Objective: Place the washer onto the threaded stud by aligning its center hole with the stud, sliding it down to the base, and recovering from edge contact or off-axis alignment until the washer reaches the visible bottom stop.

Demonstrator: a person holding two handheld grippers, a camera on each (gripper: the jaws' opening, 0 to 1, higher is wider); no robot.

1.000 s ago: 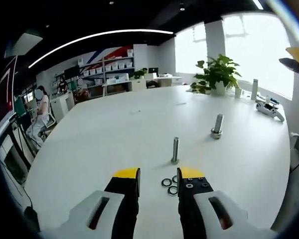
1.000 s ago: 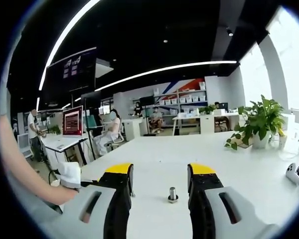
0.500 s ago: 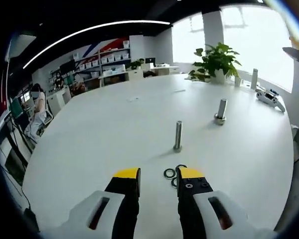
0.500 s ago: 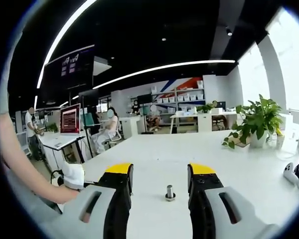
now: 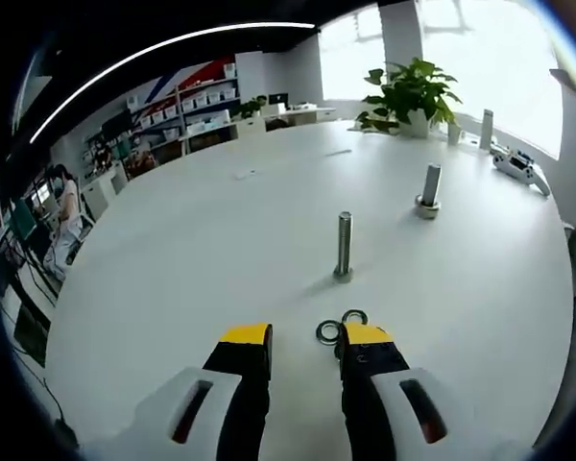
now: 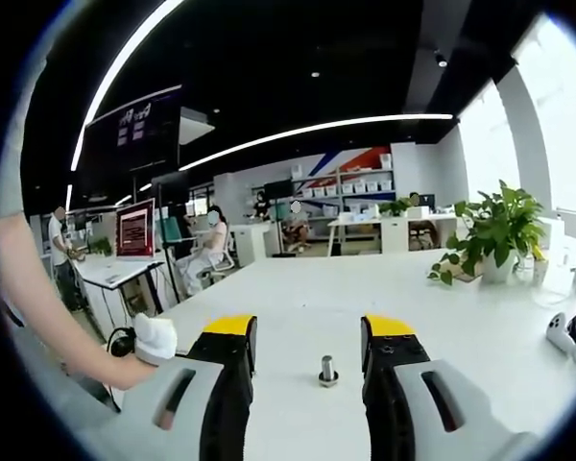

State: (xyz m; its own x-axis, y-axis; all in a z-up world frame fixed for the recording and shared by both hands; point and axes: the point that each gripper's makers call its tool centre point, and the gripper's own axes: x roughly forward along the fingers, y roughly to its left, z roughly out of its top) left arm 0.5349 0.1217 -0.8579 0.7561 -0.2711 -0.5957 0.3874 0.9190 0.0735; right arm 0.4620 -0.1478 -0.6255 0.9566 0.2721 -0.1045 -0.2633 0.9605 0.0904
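Steel hardware is standing and lying on the white desk [image 5: 173, 279] in the left gripper view: two upright threaded studs and a small cluster of dark ring washers, at least two rings showing, with part of the cluster hidden behind a jaw. The nearer stud [image 5: 343, 247] is a slim grey rod rising from a small flat base, and the farther stud [image 5: 429, 191] is standing well apart from it, toward a potted plant [image 5: 408, 91] at the desk's far edge. The washers [image 5: 336, 328] are thin, dark, flat circles with open centres, lying touching or overlapping one another on the desk between the nearer stud and the left gripper [image 5: 305, 336]. They are sitting just ahead of that gripper's right jaw tip, one ring partly tucked behind it. The left gripper is showing its yellow-tipped jaws spread apart and gripping nothing. In the right gripper view, the right gripper [image 6: 310, 328] is likewise holding its jaws wide apart and empty, and a short stud [image 6: 327, 371] is appearing between them, farther out on the desk. A white-gloved hand [image 6: 155, 338] is reaching in from the left.
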